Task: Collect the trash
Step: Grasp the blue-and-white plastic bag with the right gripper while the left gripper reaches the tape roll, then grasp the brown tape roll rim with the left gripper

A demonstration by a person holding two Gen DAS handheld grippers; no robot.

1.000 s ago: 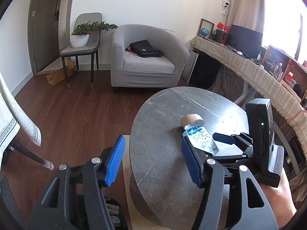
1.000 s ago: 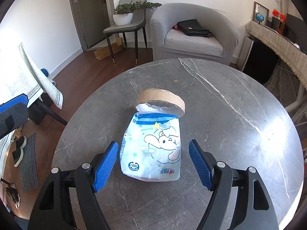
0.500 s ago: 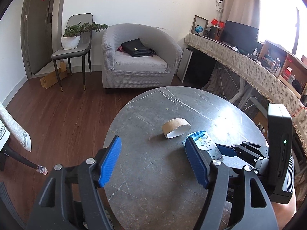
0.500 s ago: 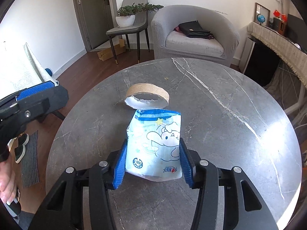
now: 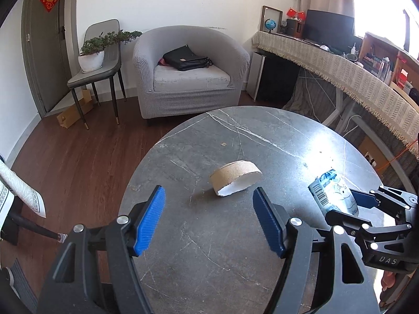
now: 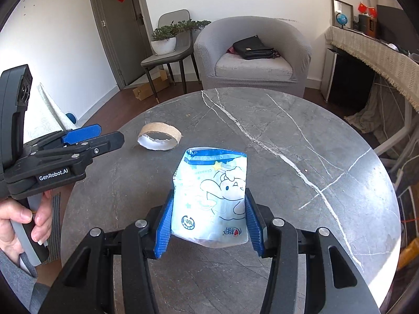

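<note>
A white packet (image 6: 212, 196) printed with blue cartoon drawings is seen; the cardboard ring (image 6: 159, 136) is brown, the table (image 6: 288, 144) grey with white veins.

- Round grey marble table (image 5: 235, 235) fills the foreground.
- Grey armchair (image 5: 188, 73) at twelve o'clock, black bag (image 5: 184, 59) on its seat.
- Grey chair (image 5: 97, 70) at ten o'clock carries a potted plant (image 5: 91, 55).
- Fringed counter (image 5: 353, 76) runs along at two o'clock.

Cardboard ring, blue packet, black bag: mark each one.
cardboard ring (image 5: 235, 177), left wrist view, outer wall
blue packet (image 6: 213, 193), right wrist view, printed front
black bag (image 6: 252, 48), right wrist view, top flap
</note>
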